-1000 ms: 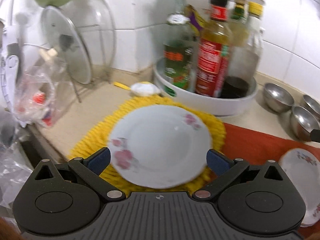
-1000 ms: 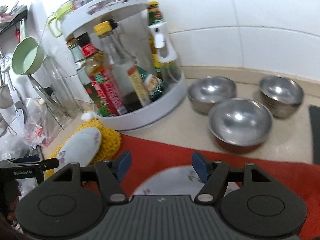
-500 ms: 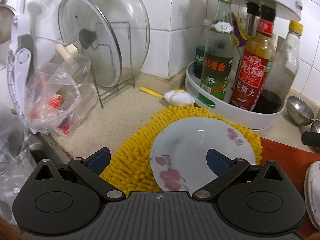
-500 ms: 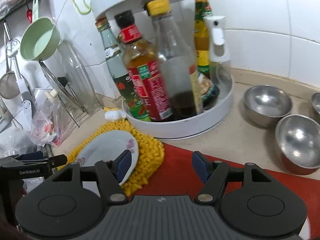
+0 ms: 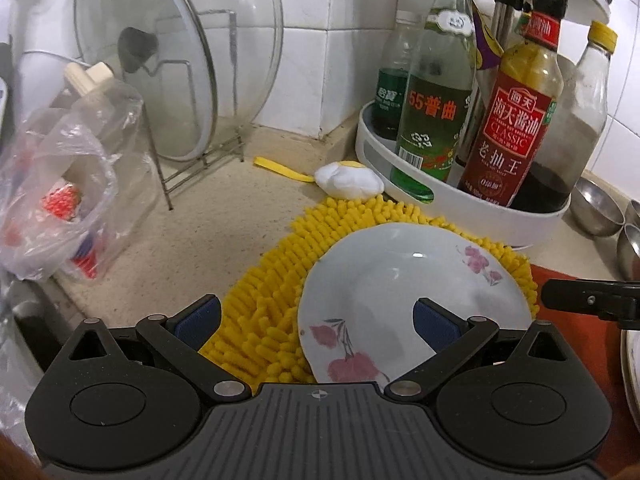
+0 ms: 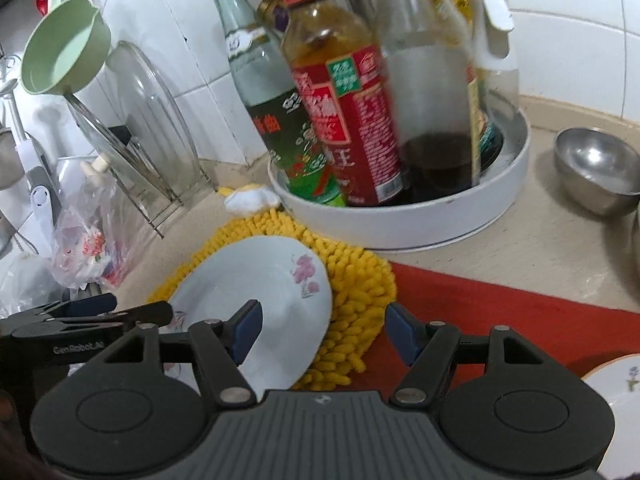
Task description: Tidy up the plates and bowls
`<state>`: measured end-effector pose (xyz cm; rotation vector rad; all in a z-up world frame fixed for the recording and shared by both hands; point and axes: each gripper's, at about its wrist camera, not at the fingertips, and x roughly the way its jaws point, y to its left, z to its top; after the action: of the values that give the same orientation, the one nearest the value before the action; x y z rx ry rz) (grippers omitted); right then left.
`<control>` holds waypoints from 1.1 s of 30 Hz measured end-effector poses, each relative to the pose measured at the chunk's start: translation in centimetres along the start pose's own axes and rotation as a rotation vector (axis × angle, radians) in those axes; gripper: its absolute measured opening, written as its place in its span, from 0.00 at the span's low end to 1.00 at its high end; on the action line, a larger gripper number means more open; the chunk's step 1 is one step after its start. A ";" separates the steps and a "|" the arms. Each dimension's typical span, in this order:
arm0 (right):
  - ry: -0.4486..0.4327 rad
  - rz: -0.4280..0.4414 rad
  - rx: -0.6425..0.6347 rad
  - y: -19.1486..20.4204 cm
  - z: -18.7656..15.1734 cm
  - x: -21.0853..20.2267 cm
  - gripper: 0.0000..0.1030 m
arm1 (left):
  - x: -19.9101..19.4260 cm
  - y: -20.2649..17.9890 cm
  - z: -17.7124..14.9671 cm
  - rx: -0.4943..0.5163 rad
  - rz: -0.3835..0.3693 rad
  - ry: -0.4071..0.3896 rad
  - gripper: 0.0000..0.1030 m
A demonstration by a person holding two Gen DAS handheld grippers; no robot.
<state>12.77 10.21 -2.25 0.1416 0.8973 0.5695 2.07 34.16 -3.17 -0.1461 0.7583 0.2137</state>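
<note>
both hand-held grippers stood with jaws apart, holding nothing. the left hand-held gripper [image 5: 316, 316] was nearer, the floral plate [image 5: 404, 300] lying just ahead toward its right finger, flat on the yellow mat [image 5: 272, 280] on the table [image 5: 192, 224]; the right hand-held gripper [image 6: 322, 332] had it ahead-left.

your left gripper [image 5: 316, 316] is matte black with blue pads [image 5: 199, 317]. silver pivot screws sit above a ribbed base. your right gripper [image 6: 322, 330] matches.

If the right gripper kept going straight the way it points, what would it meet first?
Probably the yellow mat, just right of the floral plate, since the open right gripper angles downward; depth is unclear.
</note>
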 end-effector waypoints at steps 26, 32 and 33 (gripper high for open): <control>0.106 0.003 0.008 1.8 -0.8 3.2 0.37 | 3.5 -0.5 0.3 0.109 -0.156 0.068 0.86; 0.120 0.009 0.014 1.9 -0.9 3.4 0.37 | 4.1 -0.6 0.2 0.127 -0.158 0.079 0.85; 0.120 0.011 0.019 1.9 -0.9 3.6 0.37 | 4.4 -0.6 0.2 0.123 -0.164 0.085 0.87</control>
<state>13.05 13.58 -4.69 0.1306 1.0194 0.5849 5.45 34.27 -6.08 -0.1001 0.8375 0.0047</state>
